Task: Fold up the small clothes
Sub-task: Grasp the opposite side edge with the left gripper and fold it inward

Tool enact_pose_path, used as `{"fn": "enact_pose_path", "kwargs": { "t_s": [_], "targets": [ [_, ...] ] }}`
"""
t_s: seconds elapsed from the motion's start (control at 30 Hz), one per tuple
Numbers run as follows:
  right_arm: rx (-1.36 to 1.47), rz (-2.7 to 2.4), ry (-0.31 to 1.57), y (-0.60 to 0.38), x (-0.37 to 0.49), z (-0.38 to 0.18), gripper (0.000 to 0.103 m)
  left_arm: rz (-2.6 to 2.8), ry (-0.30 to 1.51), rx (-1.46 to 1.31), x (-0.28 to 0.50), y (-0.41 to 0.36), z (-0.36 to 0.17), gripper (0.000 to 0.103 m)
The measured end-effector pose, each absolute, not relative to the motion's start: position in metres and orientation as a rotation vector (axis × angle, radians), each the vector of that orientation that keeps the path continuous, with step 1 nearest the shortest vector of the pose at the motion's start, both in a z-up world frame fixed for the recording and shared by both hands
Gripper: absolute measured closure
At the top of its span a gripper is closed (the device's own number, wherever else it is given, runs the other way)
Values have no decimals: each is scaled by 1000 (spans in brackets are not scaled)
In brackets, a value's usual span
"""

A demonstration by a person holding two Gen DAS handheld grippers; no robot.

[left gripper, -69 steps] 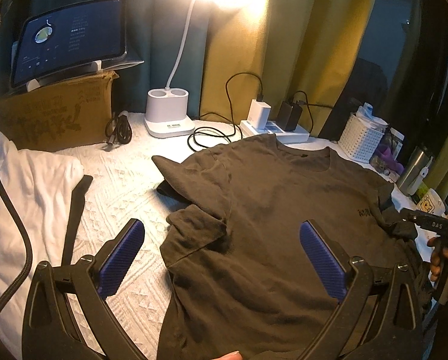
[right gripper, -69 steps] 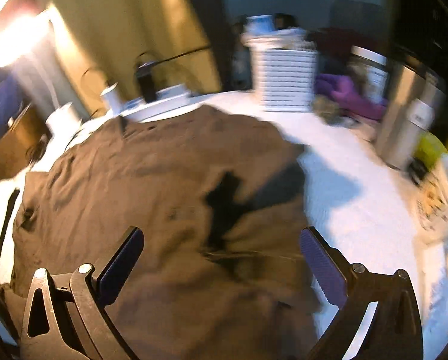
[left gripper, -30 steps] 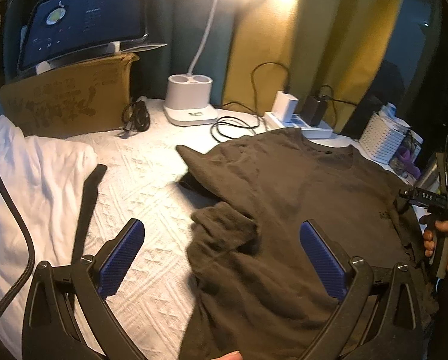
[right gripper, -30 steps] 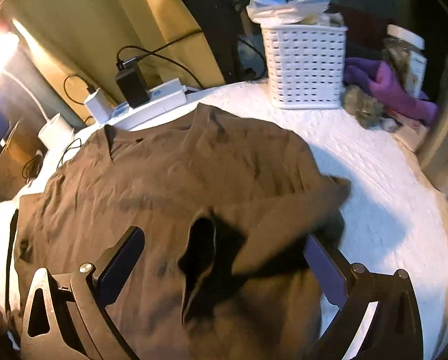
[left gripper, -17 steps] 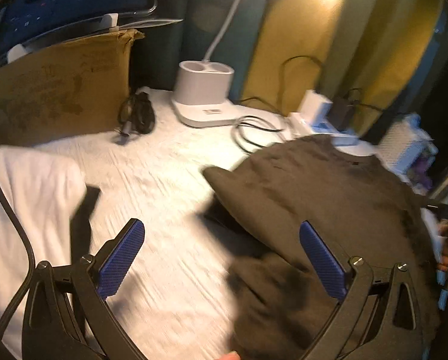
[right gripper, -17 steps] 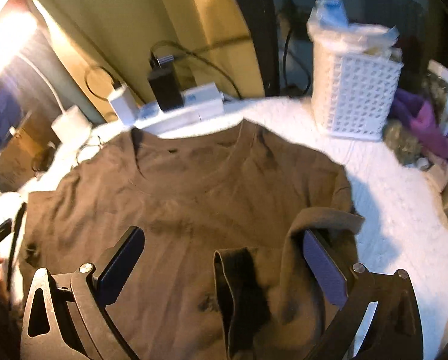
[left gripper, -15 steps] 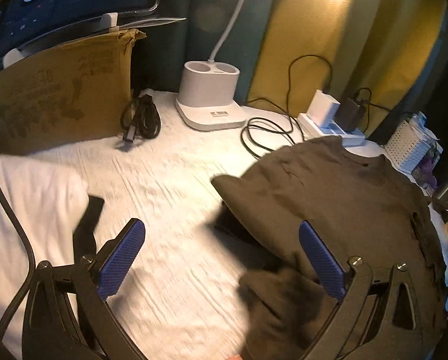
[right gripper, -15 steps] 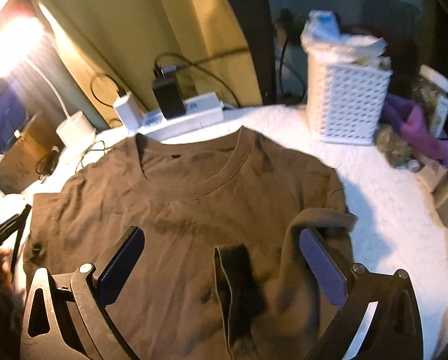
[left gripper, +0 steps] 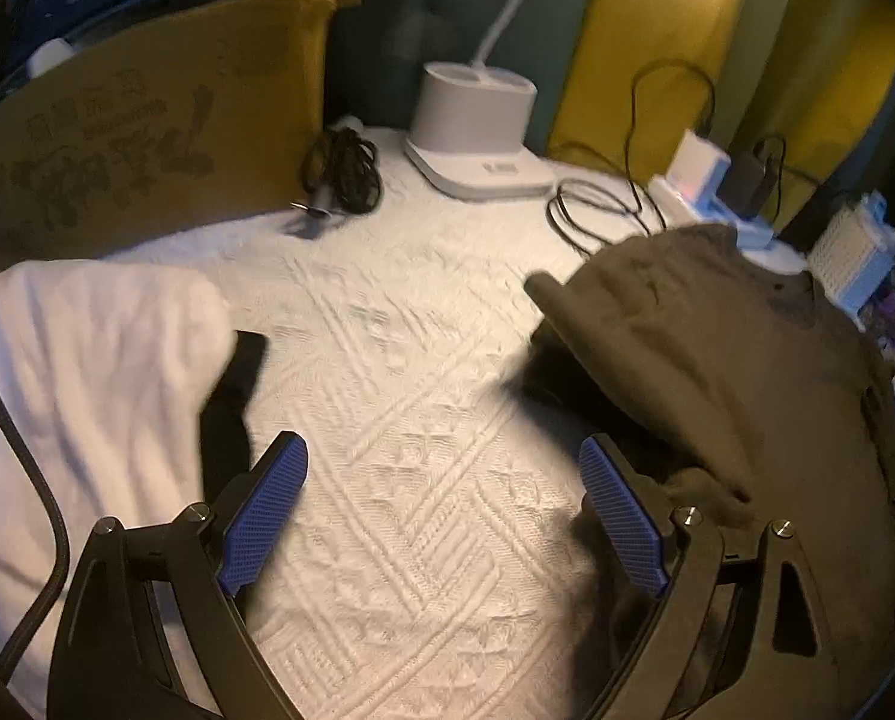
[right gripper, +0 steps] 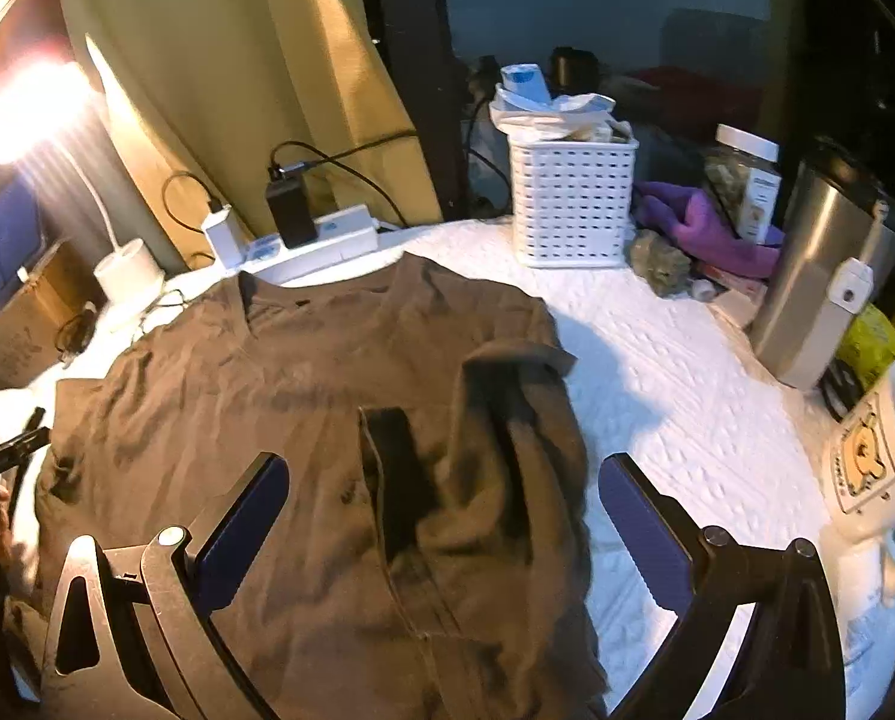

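Observation:
A dark brown T-shirt (right gripper: 303, 384) lies flat on the white quilted bed cover (right gripper: 675, 396), neck toward the power strip. Its right sleeve (right gripper: 507, 432) is folded inward over the body. In the left wrist view the shirt (left gripper: 729, 360) is at the right, its left sleeve (left gripper: 567, 306) sticking out with a shadow under it. My left gripper (left gripper: 441, 516) is open and empty over bare cover, left of the shirt. My right gripper (right gripper: 444, 528) is open and empty above the folded sleeve.
A white cloth (left gripper: 81, 372) lies at the left. At the back stand a cardboard box (left gripper: 147, 120), lamp base (left gripper: 477, 114), loose cables (left gripper: 345, 174) and a power strip (right gripper: 309, 246). At the right stand a white basket (right gripper: 570, 198), steel flask (right gripper: 819, 282) and mug (right gripper: 873, 462).
My left gripper has swung left, off the shirt and over bare cover. My right gripper has let go of the right sleeve, which now lies folded on the shirt.

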State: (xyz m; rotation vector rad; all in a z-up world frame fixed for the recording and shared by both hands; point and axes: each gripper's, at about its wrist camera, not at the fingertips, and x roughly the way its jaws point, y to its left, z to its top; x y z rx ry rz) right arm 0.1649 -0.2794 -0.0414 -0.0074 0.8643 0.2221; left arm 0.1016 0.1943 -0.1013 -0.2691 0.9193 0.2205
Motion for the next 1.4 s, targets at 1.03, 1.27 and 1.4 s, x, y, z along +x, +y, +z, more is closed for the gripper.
{"fn": "enact_pose_path", "kwargs": {
  "t_s": [1.03,1.27,1.4],
  "targets": [
    [41,220,875,-289,138,-47,0,252,787,-117,107,218,-50,101],
    [47,247,881,-284,132,-49,0,284,734,-227,90,226,-39,42],
    [41,255,874,-284,127,-49,0,282,750,-247,73,217,-44,32]
  ]
}}
